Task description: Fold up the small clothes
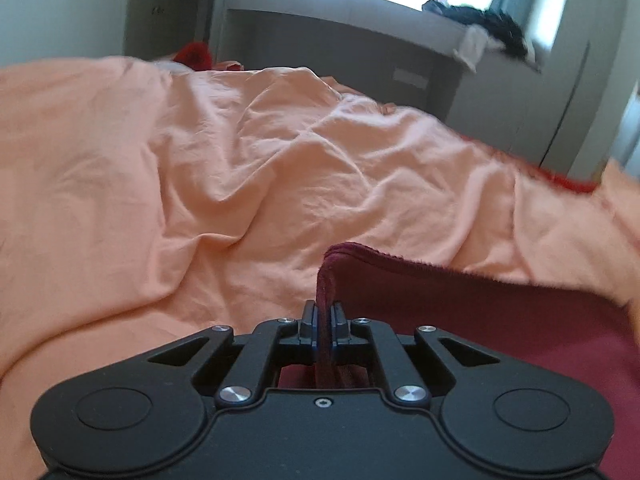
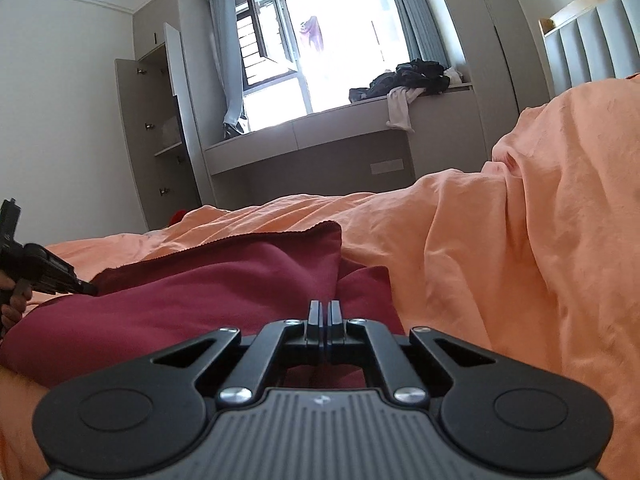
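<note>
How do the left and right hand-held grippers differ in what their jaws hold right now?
The left hand-held gripper is shut on an edge of the maroon cloth, which runs up between its fingers; the right hand-held gripper is shut with nothing visible between its fingers. The left looks down on the orange sheet; the right looks more level, toward the window. Both are over the same cloth.

- Daylight floods through the window, blown out to white glare.
- Left wrist view is motion-blurred; right is sharp.
- Fisheye bending, dark vignetted corners.
</note>
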